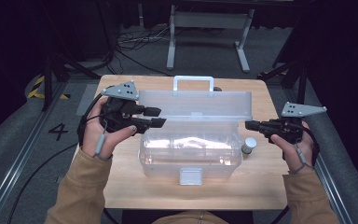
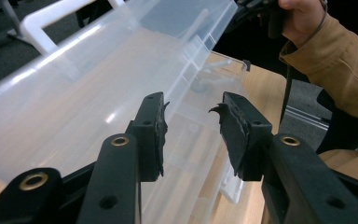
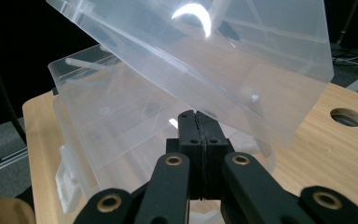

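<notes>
Clear plastic box [image 1: 190, 149], lid raised, centred on wooden table [image 1: 261, 186] above grey floor [image 1: 65, 135]; left gripper [image 1: 157, 117] released beside lid; right gripper [image 1: 248, 124] clenched, seemingly empty.

My clear plastic storage box [image 1: 191, 156] sits in the middle of the light wooden table [image 1: 261, 186], its hinged clear lid [image 1: 196, 105] raised behind it with the white handle [image 1: 193, 82] at the far edge. A small round jar [image 1: 249, 146] stands on the table just right of the box. My left gripper [image 1: 161, 117] is at the box's left end, my right gripper [image 1: 251, 125] right of the lid, above the jar
</notes>
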Motion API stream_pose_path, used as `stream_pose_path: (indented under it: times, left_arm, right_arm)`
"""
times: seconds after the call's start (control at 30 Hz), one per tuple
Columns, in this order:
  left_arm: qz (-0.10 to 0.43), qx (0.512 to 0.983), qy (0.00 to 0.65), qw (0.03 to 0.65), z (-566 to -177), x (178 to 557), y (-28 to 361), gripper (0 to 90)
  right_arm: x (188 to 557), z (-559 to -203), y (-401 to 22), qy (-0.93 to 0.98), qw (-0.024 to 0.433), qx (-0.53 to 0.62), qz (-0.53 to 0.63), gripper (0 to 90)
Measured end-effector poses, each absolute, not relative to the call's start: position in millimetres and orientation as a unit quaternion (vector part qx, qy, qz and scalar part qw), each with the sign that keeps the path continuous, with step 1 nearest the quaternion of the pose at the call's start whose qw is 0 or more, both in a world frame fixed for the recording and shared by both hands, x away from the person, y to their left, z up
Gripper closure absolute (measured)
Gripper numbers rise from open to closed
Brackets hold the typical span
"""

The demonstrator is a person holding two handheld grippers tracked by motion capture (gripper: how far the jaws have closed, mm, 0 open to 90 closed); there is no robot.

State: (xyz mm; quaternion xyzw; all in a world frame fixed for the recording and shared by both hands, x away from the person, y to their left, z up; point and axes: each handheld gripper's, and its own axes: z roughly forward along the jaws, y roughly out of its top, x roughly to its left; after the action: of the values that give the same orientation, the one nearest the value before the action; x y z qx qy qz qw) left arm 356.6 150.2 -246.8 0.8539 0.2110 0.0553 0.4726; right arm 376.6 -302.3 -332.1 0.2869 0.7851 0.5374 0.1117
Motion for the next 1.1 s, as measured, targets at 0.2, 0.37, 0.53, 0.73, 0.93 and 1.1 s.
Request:
stream_pose_path:
  times: [0.2,0.37,0.53,0.73,0.93,1.1]
  left_arm:
    - [0.055,0.848,0.217,0.48,-260,355,151,60.3]
    - [0.049,0.846,0.223,0.481,-276,355,151,60.4]
    - [0.074,0.841,0.246,0.476,-289,356,154,61.6]
    - [0.095,0.826,0.276,0.483,-305,362,159,64.4]
    - [0.115,0.807,0.293,0.499,-313,366,166,68.4]
    - [0.138,0.787,0.313,0.513,-321,369,170,72.2]
  right_arm:
    - [379,-330,-301,0.78,0.123,0.291,0.54,90.0]
    - [381,-329,-300,0.771,0.132,0.296,0.549,90.0]
    - [382,-329,-300,0.766,0.136,0.299,0.553,90.0]
    - [383,-329,-299,0.765,0.135,0.299,0.554,90.0]
    - [383,-330,-299,0.765,0.134,0.299,0.555,90.0]
    - [383,-331,-298,0.766,0.133,0.297,0.554,90.0]
